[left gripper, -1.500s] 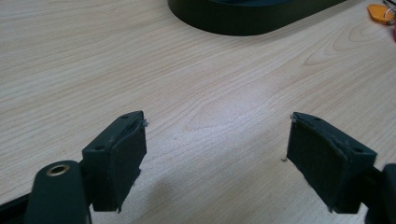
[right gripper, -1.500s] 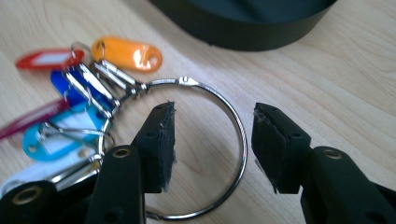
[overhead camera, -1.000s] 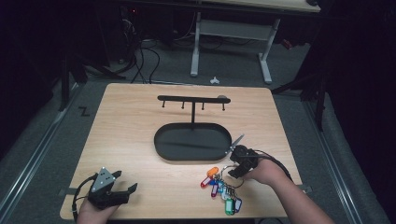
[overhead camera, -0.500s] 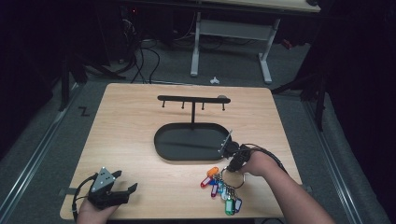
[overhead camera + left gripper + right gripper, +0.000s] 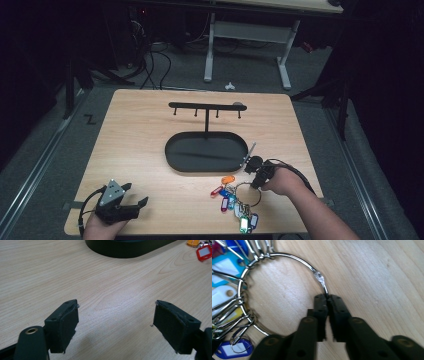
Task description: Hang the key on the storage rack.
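Light wood-grain rectangular desk [image 5: 140,150]: carries every item listed; its middle and left are bare.

Black metal stand with an oval tray base [image 5: 206,152] and a T-shaped bar of small hooks [image 5: 206,106]: set at the desk's centre, hooks facing the person, presumably there to take hanging things.

Left gripper [image 5: 131,205]: resting at the desk's near left corner, well apart from everything else. Its fingers [image 5: 65,322] are spread wide with nothing between them, apparently parked.

Right gripper [image 5: 248,165]: low over the desk, just right of the tray's rim. Its fingers [image 5: 322,312] are pinched together on the ring's wire beside the clasp, likely chosen because that stretch is free of tags.

Large silver wire key ring [image 5: 294,260]: lying flat on the desk near the front edge, right of centre.

Coloured plastic key tags [image 5: 232,200]: orange, red, blue, white and green, bunched on the ring's far side from the grip.
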The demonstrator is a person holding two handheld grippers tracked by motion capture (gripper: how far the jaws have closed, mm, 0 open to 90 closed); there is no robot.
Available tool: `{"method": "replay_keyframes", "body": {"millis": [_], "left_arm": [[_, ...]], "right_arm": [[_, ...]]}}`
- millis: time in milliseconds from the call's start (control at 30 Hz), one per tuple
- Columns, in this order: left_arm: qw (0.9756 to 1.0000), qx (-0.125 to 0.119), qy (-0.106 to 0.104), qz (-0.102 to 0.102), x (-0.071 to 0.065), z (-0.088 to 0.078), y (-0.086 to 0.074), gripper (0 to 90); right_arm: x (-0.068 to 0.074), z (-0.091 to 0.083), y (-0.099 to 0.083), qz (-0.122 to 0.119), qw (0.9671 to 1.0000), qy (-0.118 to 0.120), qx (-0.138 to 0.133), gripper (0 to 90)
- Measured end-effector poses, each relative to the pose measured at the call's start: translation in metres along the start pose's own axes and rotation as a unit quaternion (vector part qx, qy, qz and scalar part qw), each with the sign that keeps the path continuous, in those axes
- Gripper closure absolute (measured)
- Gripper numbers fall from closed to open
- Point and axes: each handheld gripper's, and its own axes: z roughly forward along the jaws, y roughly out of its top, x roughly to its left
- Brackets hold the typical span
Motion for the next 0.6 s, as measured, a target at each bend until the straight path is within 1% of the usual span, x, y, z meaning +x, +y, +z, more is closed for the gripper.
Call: {"method": "replay_keyframes", "body": {"millis": [100,167,233,300,367,400,500,600], "left_arm": [[1.0,0.001,-0.001,0.0,0.0,0.0,0.0,20.8],[1.0,0.003,-0.001,0.002,0.0,0.0,0.0,20.9],[1.0,0.002,-0.001,0.002,0.0,0.0,0.0,20.9],[1.0,0.002,-0.001,0.002,0.0,0.0,0.0,20.9],[1.0,0.002,-0.002,0.002,0.0,0.0,0.0,20.9],[1.0,0.002,-0.003,0.002,-0.001,0.0,0.0,20.9],[1.0,0.001,-0.002,0.001,-0.001,0.0,0.0,20.9],[1.0,0.001,-0.001,0.003,-0.001,0.0,0.0,20.9]], "right_arm": [[0.002,0.0,0.003,-0.008,0.9999,-0.005,-0.006,76.8],[0.003,0.0,0.006,-0.016,0.9998,-0.006,-0.003,76.7],[0.003,0.0,0.007,-0.018,0.9998,-0.006,0.004,76.8],[0.002,0.001,0.009,-0.019,0.9998,-0.005,0.007,80.3],[0.002,0.001,0.009,-0.018,0.9998,-0.004,0.008,81.2],[0.001,0.001,0.009,-0.018,0.9998,-0.002,0.01,83.2],[0.002,0.001,0.013,-0.03,0.9992,0.0,0.026,86.2],[0.003,0.001,0.015,-0.037,0.9989,-0.002,0.03,86.4]]}}
